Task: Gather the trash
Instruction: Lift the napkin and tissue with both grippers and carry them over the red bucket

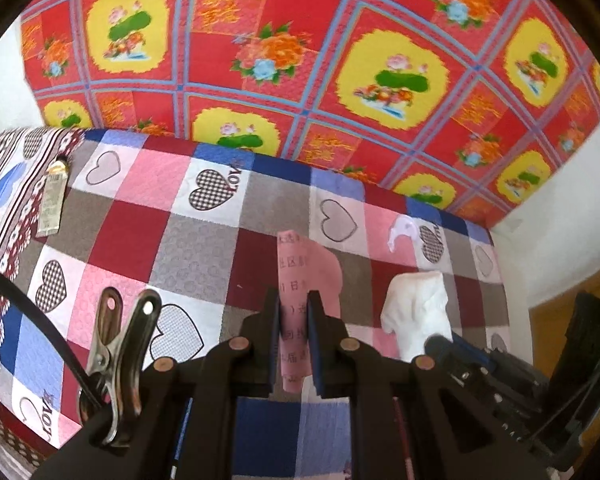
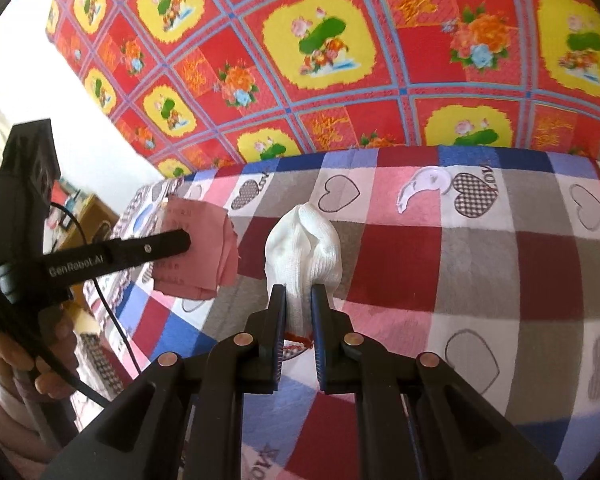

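Note:
My left gripper (image 1: 293, 300) is shut on a pink printed paper slip (image 1: 298, 268), held upright above the checked bedsheet (image 1: 188, 248). The same pink paper (image 2: 204, 248) shows at the left of the right wrist view, pinched by the left gripper's fingers (image 2: 156, 246). My right gripper (image 2: 299, 294) is shut on a crumpled white tissue (image 2: 304, 240), also lifted over the bed; this white tissue (image 1: 414, 312) appears to the right in the left wrist view. A clear plastic scrap (image 2: 422, 186) lies flat on the sheet farther back, seen too as the plastic scrap (image 1: 400, 234).
A flattened tube (image 1: 52, 200) lies on the striped pillow at the far left. A red floral cloth (image 1: 300, 60) hangs on the wall behind the bed. A metal clip (image 1: 116, 352) and black cable sit by the left gripper. A hand (image 2: 32, 356) holds the left tool.

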